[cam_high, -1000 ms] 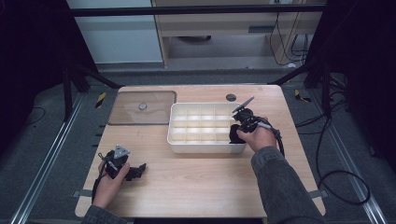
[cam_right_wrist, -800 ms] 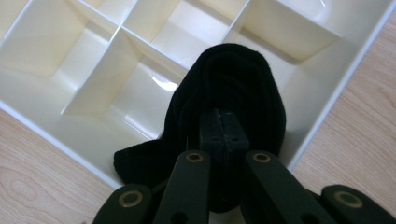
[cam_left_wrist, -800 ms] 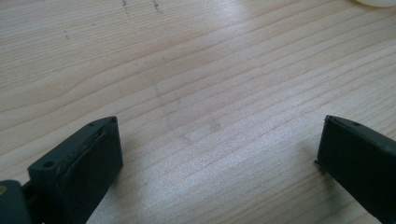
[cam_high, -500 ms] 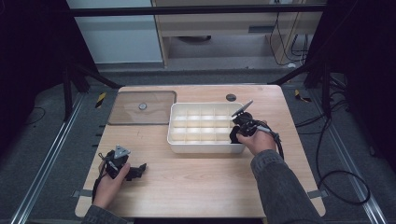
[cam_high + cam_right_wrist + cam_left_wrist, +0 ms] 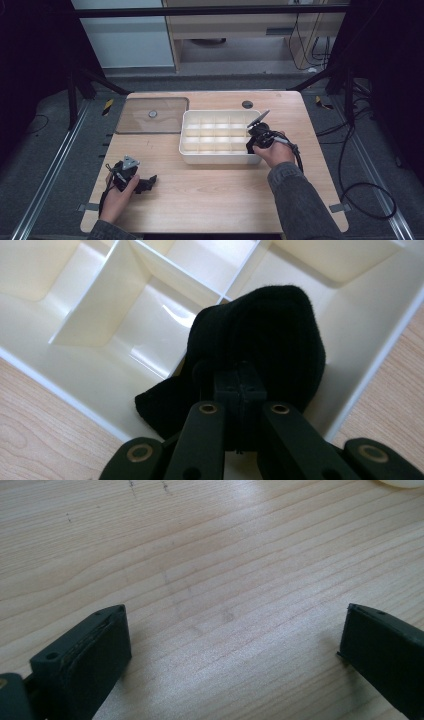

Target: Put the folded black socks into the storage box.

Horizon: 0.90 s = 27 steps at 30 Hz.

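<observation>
Pinching a bunched black cloth [image 5: 260, 345] between closed jaws, the right gripper [image 5: 240, 390] holds it over a corner compartment of the white divided tray [image 5: 90, 375]. The cloth bulges just beyond the fingertips and sags toward the tray's near wall. Well apart from the tray, the left gripper [image 5: 230, 645] rests low over the bare wooden table [image 5: 210, 555], its fingers [image 5: 85, 660] spread wide with nothing between them.

Bunched black cloth [image 5: 260, 335] pinched over a corner compartment of the white divided tray [image 5: 90, 375].
</observation>
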### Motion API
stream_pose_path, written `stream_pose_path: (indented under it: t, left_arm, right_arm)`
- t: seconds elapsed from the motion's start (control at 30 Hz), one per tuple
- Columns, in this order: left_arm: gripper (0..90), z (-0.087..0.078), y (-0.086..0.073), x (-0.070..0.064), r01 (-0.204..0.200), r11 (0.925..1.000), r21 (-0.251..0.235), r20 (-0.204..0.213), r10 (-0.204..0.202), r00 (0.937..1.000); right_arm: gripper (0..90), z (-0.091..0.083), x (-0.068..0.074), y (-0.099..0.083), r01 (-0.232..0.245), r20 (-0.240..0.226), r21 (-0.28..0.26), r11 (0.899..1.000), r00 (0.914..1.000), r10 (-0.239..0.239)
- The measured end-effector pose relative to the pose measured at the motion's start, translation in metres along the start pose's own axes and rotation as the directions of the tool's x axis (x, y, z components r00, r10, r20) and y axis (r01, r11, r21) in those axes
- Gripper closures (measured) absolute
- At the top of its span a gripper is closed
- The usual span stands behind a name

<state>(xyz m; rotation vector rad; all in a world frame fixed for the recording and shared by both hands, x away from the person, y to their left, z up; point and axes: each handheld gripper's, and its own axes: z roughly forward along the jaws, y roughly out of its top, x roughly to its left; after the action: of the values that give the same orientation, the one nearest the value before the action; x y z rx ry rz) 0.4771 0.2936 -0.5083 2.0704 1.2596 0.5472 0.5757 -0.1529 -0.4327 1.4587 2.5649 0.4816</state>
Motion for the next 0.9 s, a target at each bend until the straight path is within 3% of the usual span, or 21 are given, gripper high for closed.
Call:
stream_pose_path:
  t: [0.9]
  left_arm:
    - [0.0, 0.0003, 0.0000, -0.0002, -0.001, 1.0000, -0.002, 0.000, 0.001, 1.0000]
  right_arm:
    - [90.0, 0.0077, -0.0014, 0.0020, -0.032, -0.011, 0.050, 0.998, 0.9994, 0.033]
